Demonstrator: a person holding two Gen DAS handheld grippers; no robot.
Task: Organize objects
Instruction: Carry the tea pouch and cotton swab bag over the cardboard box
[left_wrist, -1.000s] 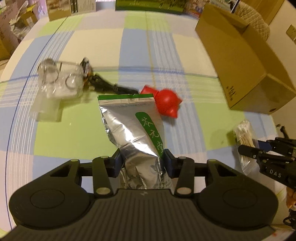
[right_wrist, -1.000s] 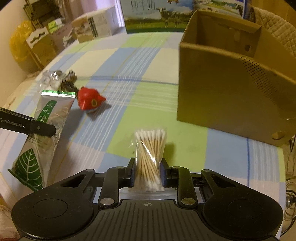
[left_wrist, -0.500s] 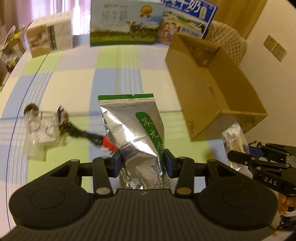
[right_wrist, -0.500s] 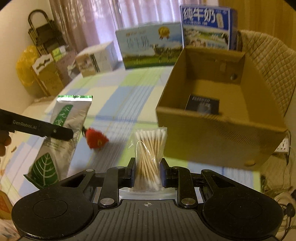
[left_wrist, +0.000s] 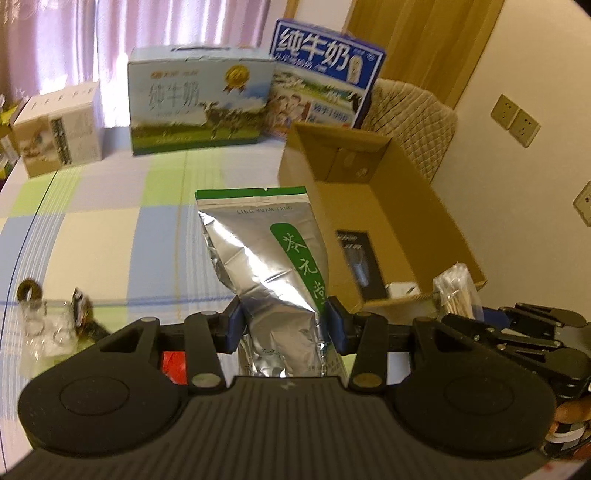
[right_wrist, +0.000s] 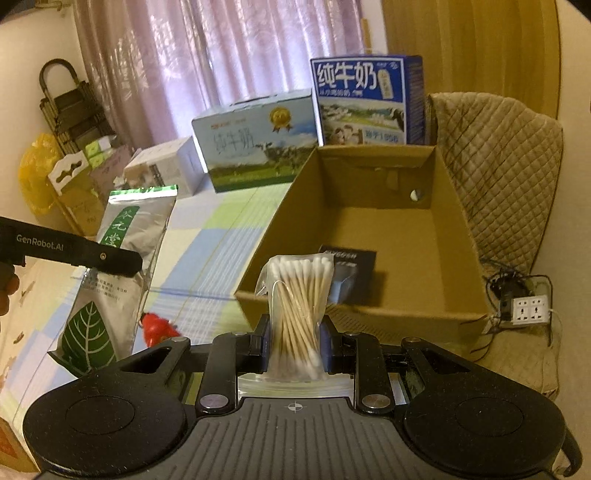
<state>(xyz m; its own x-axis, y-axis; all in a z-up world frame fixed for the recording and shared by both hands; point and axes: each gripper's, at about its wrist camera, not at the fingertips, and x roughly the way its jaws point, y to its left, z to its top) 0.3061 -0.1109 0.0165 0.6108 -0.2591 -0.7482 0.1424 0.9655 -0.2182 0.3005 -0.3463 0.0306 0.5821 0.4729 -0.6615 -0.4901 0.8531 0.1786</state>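
Foil tea pouch (left_wrist: 271, 258) clamped upright in left gripper (left_wrist: 284, 328), bagged cotton swabs (right_wrist: 297, 295) pinched likewise in right gripper (right_wrist: 294, 345), both lifted off checked tablecloth (left_wrist: 110, 236) just short of open cardboard box (right_wrist: 436, 236), presumably for dropping inside beside black packet (right_wrist: 349, 264).

Black ribbed hand-held gripper (right_wrist: 294, 341), silver screws, blue-edged fingers (right_wrist: 258, 343), "GenRobot.AI" lettering.

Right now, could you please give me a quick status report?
Left gripper shut on tea pouch. Right gripper shut on swab bag. Box ahead, open, path clear.
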